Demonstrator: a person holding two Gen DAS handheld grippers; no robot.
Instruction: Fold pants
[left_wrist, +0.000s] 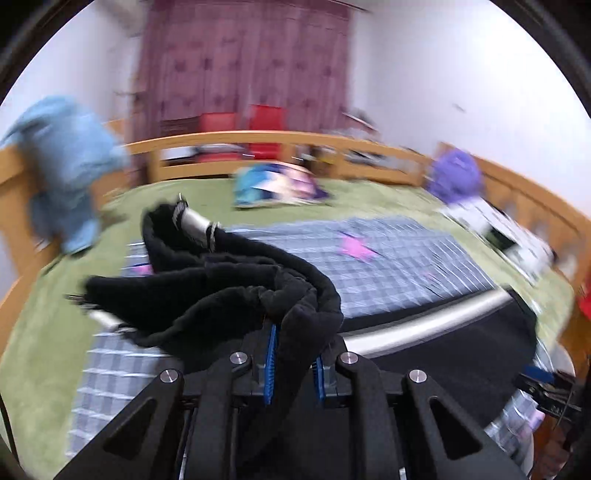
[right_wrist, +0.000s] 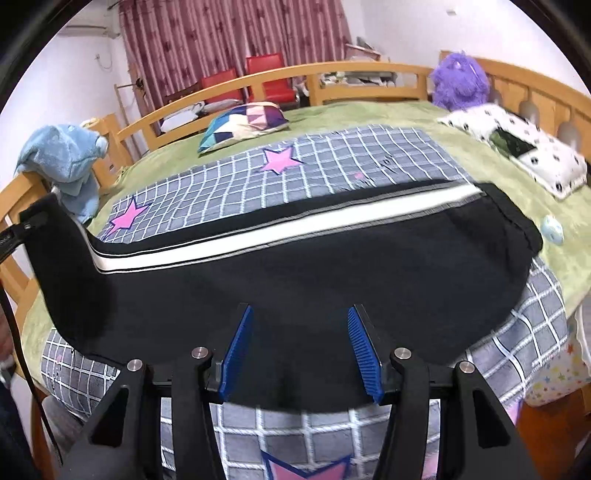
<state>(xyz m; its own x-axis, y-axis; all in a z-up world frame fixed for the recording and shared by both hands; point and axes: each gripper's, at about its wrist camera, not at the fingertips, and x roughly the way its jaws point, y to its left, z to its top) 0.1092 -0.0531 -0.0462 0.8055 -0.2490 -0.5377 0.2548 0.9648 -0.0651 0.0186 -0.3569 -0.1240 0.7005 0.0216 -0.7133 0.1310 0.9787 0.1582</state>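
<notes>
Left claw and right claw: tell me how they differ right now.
The left claw is shut on a bunched end of the black pants; the right claw stands open, gripping nothing. The left claw holds its cloth lifted off the checked blanket; the right claw hovers over pants lying flat. Both have blue ribbed pads on black frames.
</notes>
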